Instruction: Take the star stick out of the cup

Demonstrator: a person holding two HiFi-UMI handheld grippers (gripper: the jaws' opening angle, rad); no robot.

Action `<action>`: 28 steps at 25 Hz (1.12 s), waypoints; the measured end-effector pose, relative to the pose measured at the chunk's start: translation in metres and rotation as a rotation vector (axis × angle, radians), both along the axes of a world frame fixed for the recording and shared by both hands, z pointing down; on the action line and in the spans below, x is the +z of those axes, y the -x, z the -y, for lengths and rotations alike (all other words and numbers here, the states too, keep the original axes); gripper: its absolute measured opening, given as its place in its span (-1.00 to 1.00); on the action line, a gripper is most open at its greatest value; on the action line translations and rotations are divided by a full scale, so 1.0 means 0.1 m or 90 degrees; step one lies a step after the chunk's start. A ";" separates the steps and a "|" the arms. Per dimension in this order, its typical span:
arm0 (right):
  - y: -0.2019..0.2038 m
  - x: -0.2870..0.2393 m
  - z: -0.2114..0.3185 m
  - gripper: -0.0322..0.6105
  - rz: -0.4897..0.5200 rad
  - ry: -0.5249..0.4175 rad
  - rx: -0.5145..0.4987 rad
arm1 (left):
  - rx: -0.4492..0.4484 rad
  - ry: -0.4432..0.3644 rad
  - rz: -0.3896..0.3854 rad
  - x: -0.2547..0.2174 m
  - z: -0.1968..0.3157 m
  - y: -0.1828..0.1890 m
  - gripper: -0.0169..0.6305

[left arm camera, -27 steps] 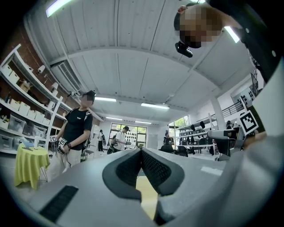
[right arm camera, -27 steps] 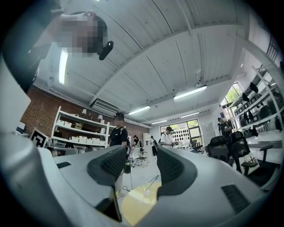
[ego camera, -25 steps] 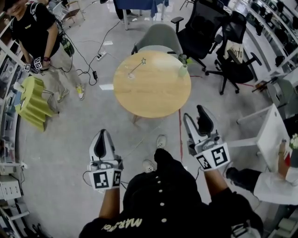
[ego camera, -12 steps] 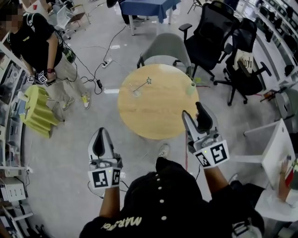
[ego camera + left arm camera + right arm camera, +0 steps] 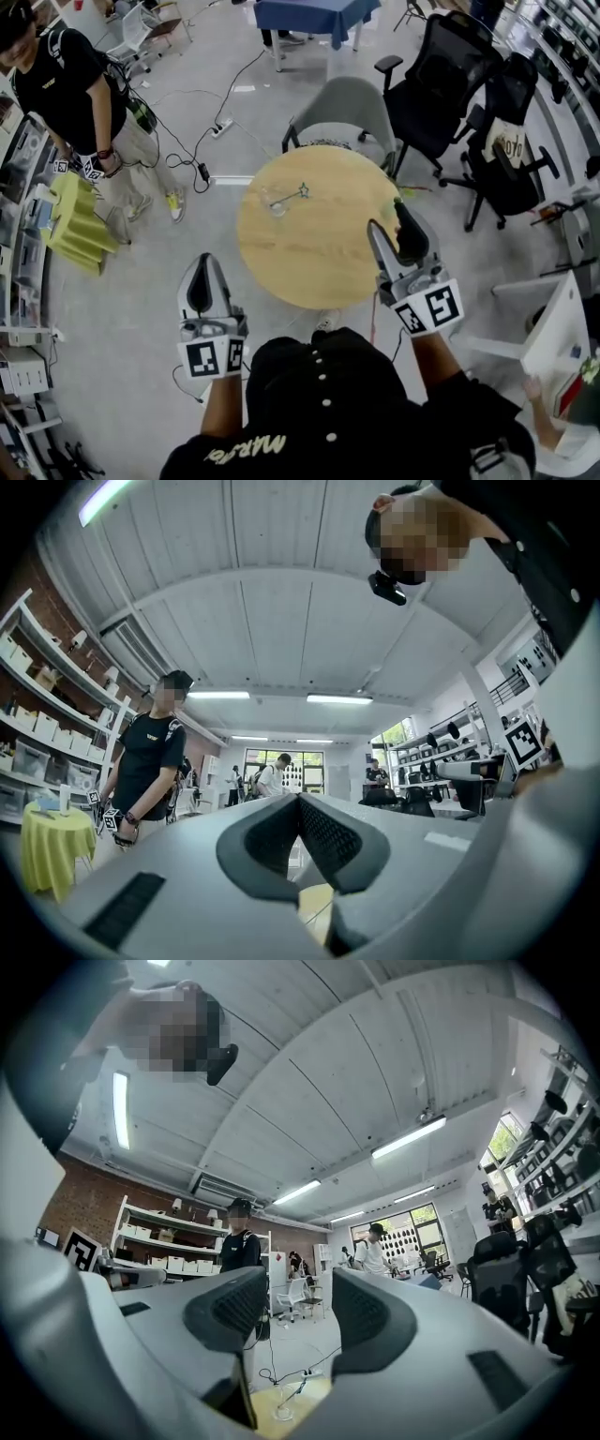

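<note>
A thin stick topped by a small star (image 5: pixel 302 191) leans out of a clear cup (image 5: pixel 277 205) on the round wooden table (image 5: pixel 319 253), left of its middle. Both grippers hover over the floor at the table's near side, well short of the cup. My left gripper (image 5: pixel 204 279) is off the table's left edge, its jaws closed together (image 5: pixel 298 803) on nothing. My right gripper (image 5: pixel 392 232) overlaps the table's right rim, open and empty (image 5: pixel 298 1312). Low between its jaws the right gripper view shows the cup and stick (image 5: pixel 284 1408).
A grey chair (image 5: pixel 348 105) stands behind the table, with black office chairs (image 5: pixel 441 80) to the right. A person in black (image 5: pixel 70 80) stands at the left by a yellow-green covered stand (image 5: pixel 75 220). Cables and a power strip (image 5: pixel 221 128) lie on the floor.
The table has come closer and lower in the head view. The right gripper now overlaps its rim. Both grippers keep their state.
</note>
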State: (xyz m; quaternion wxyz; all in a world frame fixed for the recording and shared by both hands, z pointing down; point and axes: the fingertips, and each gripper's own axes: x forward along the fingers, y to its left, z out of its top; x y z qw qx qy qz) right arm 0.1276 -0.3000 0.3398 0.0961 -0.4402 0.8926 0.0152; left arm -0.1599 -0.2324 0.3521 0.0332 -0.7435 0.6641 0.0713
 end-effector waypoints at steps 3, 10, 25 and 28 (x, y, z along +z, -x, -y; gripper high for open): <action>0.09 0.08 0.22 -0.25 0.002 0.009 -0.010 | -0.015 0.003 -0.007 0.06 0.14 0.06 -0.96; 0.56 0.34 0.65 -0.24 -0.020 0.037 -0.022 | -0.009 0.017 -0.016 0.22 0.56 0.42 -0.96; 1.19 1.87 1.53 -0.19 -0.066 0.237 0.015 | 0.049 0.083 -0.004 0.60 1.29 0.81 -0.96; 1.31 2.17 1.62 -0.19 -0.080 0.277 0.017 | 0.053 0.096 0.010 0.71 1.36 0.87 -0.96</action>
